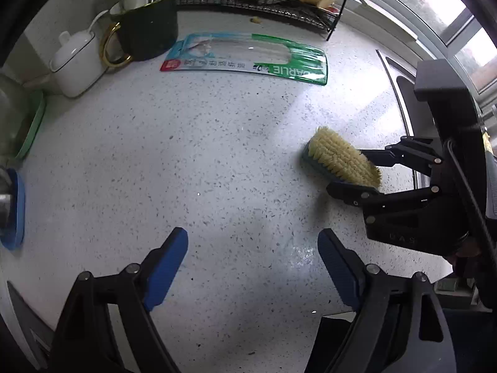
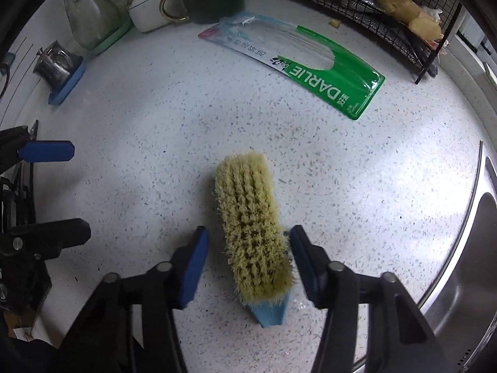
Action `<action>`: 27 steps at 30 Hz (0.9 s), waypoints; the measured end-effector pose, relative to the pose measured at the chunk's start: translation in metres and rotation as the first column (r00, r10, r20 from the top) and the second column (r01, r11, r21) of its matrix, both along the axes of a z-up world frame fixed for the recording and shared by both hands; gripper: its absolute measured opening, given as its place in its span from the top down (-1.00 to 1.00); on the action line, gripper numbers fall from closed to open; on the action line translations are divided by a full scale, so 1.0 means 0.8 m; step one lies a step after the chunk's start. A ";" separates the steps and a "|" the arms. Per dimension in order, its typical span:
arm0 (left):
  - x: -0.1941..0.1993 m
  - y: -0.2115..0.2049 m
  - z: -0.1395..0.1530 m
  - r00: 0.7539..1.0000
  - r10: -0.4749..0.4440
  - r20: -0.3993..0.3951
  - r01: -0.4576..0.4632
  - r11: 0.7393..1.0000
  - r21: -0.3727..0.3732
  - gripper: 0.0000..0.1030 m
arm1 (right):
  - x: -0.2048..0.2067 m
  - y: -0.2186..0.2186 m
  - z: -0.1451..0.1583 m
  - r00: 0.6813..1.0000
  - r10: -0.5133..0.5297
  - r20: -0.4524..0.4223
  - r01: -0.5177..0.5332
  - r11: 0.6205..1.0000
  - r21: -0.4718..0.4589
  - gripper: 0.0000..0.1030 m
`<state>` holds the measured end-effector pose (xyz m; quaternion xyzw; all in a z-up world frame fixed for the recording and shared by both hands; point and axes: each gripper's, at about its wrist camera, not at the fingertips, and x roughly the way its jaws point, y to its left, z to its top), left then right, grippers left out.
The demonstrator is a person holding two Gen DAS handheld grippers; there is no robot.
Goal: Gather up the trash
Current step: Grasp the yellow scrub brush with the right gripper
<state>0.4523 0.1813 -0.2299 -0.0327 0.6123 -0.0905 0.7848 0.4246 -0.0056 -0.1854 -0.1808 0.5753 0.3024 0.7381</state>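
On counter | right gripper (image 2: 247,248) fingers (image 2: 194,261) straddle brush (image 2: 253,227) | left gripper (image 1: 251,267) hovers, spread

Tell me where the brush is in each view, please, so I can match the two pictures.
Left wrist view: the brush lies at right of centre, bristles up, between the fingers of the right gripper.
Right wrist view: the brush lies at lower centre, between the open fingers, pointing away from the camera.
Shared landmark: the green package lies on the counter beyond the brush in both views.
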 end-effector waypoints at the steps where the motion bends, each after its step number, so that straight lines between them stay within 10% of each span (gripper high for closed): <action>1: 0.001 -0.001 0.000 1.000 -0.010 0.003 0.010 1.000 -0.001 -0.63 | -0.002 0.000 0.001 1.000 0.003 0.003 -0.003 1.000 -0.004 0.25; 12: 0.041 -0.030 0.022 0.953 -0.283 0.112 0.281 0.959 0.032 -0.63 | -0.008 -0.061 0.036 0.997 -0.068 0.034 0.066 0.996 0.053 0.30; 27: 0.188 -0.078 0.027 0.634 -0.740 0.225 0.694 0.673 0.257 -0.63 | 0.041 -0.143 0.078 0.960 -0.274 0.058 0.271 0.961 0.054 0.30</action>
